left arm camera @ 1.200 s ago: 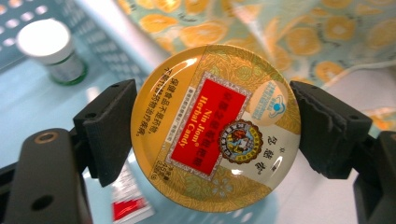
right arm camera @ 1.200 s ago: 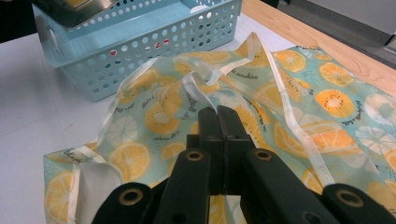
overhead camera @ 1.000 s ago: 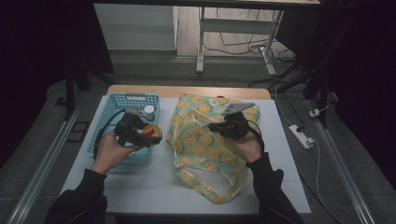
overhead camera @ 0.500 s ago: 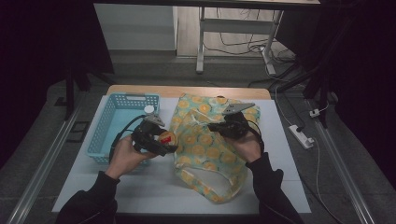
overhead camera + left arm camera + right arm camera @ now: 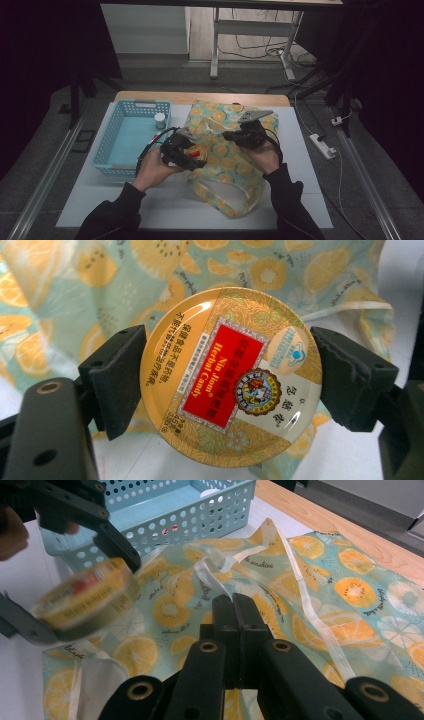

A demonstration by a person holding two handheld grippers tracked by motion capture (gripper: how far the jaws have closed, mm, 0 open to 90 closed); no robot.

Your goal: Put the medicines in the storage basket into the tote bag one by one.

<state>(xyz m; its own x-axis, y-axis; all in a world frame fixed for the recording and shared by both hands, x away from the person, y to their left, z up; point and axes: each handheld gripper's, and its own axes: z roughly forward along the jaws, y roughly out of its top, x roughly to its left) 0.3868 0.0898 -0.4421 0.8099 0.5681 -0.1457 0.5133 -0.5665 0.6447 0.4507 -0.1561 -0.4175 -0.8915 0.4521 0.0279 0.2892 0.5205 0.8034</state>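
Here a round gold candy tin (image 5: 231,377) with a red label is clamped edge to edge between the two black jaws of the left gripper (image 5: 189,152), its printed lid facing that gripper's camera. In the high view the tin (image 5: 196,152) hangs above the left edge of the orange-print cloth bag (image 5: 227,155), just right of the blue basket (image 5: 116,150). Seen from the right gripper view, the tin (image 5: 85,600) is tilted on its side over the bag's near corner, blurred, with the perforated wall of the basket (image 5: 200,517) just behind it. The right gripper (image 5: 231,135) rests on the middle of the bag, its jaws pressed together; fabric lies under the tips, though whether any is pinched I cannot tell. A white strap (image 5: 305,605) of the bag runs across the fabric beside those jaws. Inside the basket stands a small white-capped jar (image 5: 159,120) near the far right corner. Bag and basket lie on a white table (image 5: 165,210).
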